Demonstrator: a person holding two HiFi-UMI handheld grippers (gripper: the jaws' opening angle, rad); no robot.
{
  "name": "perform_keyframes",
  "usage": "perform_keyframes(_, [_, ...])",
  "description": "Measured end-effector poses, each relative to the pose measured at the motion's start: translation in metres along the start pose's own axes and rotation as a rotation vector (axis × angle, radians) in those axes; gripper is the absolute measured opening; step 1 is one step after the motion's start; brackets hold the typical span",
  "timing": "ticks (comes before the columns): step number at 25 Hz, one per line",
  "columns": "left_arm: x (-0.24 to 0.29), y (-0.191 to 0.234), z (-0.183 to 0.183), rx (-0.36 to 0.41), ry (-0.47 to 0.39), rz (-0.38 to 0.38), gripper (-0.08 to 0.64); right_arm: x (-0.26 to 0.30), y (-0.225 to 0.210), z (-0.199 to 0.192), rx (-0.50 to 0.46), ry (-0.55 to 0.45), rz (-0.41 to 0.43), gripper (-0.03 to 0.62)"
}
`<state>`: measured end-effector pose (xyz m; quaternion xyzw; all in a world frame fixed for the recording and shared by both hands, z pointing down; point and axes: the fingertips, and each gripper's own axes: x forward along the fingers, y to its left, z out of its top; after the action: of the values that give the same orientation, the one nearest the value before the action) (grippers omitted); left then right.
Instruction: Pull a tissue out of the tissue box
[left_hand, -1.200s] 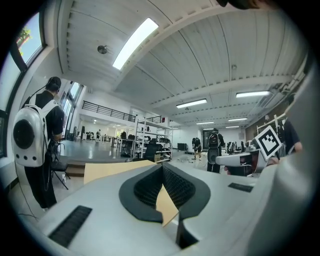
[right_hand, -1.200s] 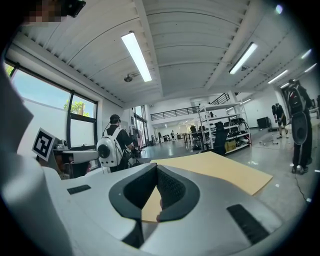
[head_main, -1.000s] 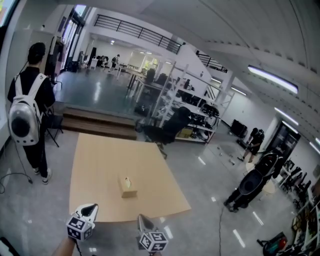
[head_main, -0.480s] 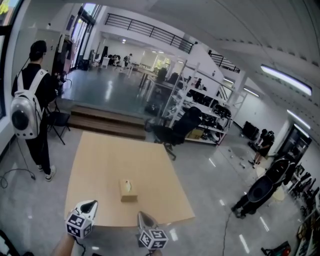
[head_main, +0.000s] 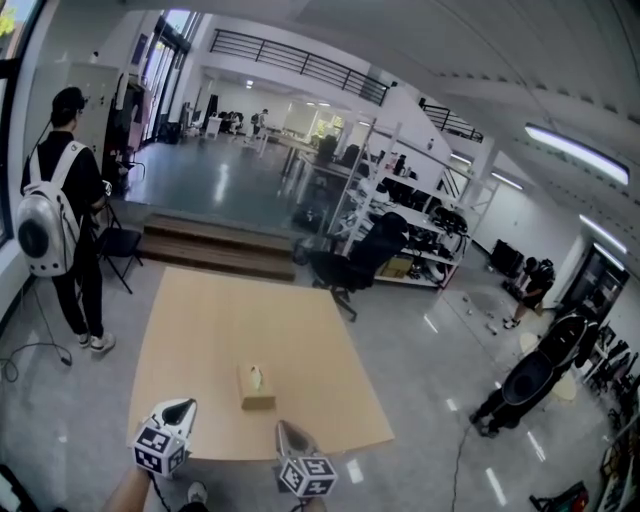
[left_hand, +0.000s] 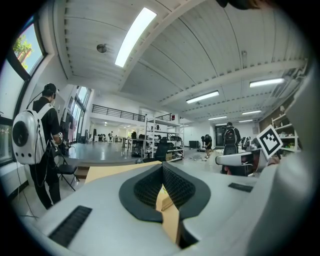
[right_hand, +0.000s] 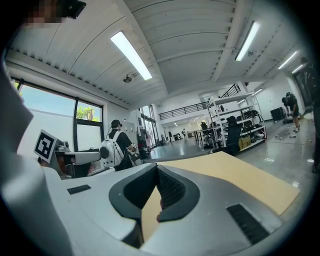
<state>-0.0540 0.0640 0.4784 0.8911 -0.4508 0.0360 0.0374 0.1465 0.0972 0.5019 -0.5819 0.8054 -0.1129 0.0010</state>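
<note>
Head view: left claw (head_main: 180, 406) and right claw (head_main: 284, 429) together, empty, short of tissue box (head_main: 256, 386).

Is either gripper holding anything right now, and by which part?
Nothing is held. The left gripper and right gripper are both shut and empty; the tissue box sits untouched on the table.

on the wide wooden surface (head_main: 200, 320), toward its near edge: tan cardboard tissue box (head_main: 257, 387). nearer still, left gripper (head_main: 180, 409) to its left, right gripper (head_main: 286, 432) to its right. beyond the surface's left side, backpack-wearing person (head_main: 62, 215).
</note>
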Motion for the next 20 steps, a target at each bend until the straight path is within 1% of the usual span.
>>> perform_keyframes(11, [0.041,0.013,-0.004,-0.013,0.015,-0.030,0.008,0.031,-0.022,0.004,0.007,0.005,-0.026,0.011])
perform_keyframes(17, [0.067,0.029,-0.017,-0.021,0.037,-0.042,0.008,0.057,-0.033,0.004,0.015,0.009,-0.032,0.011])
perform_keyframes(20, [0.083,0.040,-0.014,-0.026,0.044,-0.046,0.008,0.075,-0.038,0.008,0.015,0.016,-0.034,0.011])
